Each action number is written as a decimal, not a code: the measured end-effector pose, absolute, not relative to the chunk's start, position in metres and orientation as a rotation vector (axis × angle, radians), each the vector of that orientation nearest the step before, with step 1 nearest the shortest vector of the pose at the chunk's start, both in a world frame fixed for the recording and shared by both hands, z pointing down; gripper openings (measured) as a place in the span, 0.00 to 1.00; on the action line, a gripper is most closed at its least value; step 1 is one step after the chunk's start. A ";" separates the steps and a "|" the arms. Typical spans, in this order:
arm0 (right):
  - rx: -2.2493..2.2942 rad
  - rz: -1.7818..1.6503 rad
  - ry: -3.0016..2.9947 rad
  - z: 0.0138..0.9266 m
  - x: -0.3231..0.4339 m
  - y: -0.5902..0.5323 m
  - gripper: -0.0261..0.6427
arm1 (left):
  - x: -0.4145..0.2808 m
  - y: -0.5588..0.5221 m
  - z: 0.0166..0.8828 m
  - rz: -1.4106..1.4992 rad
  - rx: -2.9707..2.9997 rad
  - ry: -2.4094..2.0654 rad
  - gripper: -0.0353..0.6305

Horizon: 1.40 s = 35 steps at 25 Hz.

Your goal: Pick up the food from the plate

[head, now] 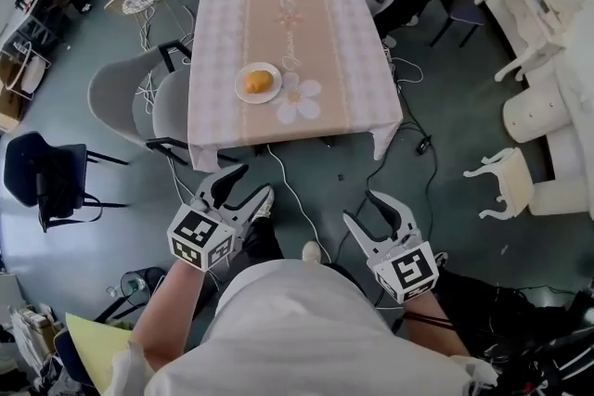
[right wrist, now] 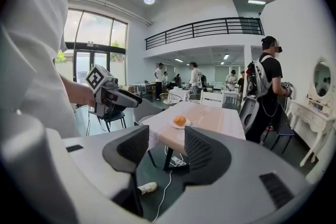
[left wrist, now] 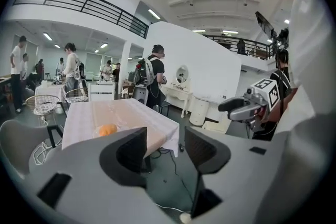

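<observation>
At frame centre, food [head: 258, 83] sat on plate [head: 243, 95] on tabletop [head: 343, 60], well apart from me. My left hand-held gripper [head: 252, 181] and right hand-held gripper [head: 360, 207] hung low in frame, jaws apart, empty. I judged: step closer, straddle food, squeeze gently.

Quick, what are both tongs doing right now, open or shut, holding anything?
Left tongs: open, holding nothing.
Right tongs: open, holding nothing.

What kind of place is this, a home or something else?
Probably a large studio hall staged with home furniture, not a home: a dressed dining table stands out in the open, a balcony railing runs overhead, and loose cables trail beside the table.
</observation>
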State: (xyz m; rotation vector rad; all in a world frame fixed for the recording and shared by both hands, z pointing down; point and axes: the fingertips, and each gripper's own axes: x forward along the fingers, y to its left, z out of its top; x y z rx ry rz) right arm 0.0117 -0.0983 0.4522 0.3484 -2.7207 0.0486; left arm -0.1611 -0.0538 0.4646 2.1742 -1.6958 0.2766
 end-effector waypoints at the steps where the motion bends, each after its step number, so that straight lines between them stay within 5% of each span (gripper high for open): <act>1: 0.381 0.054 -2.711 0.453 0.005 -0.107 0.35 | -0.174 -0.067 0.470 0.294 2.180 -1.684 0.39; 17: 0.878 0.187 -2.548 0.445 -0.096 -0.181 0.35 | -0.347 -0.264 0.620 0.807 2.237 -1.395 0.56; 35: 1.063 0.231 -2.405 0.447 -0.107 -0.204 0.35 | -0.361 -0.309 0.709 1.026 2.243 -1.195 0.59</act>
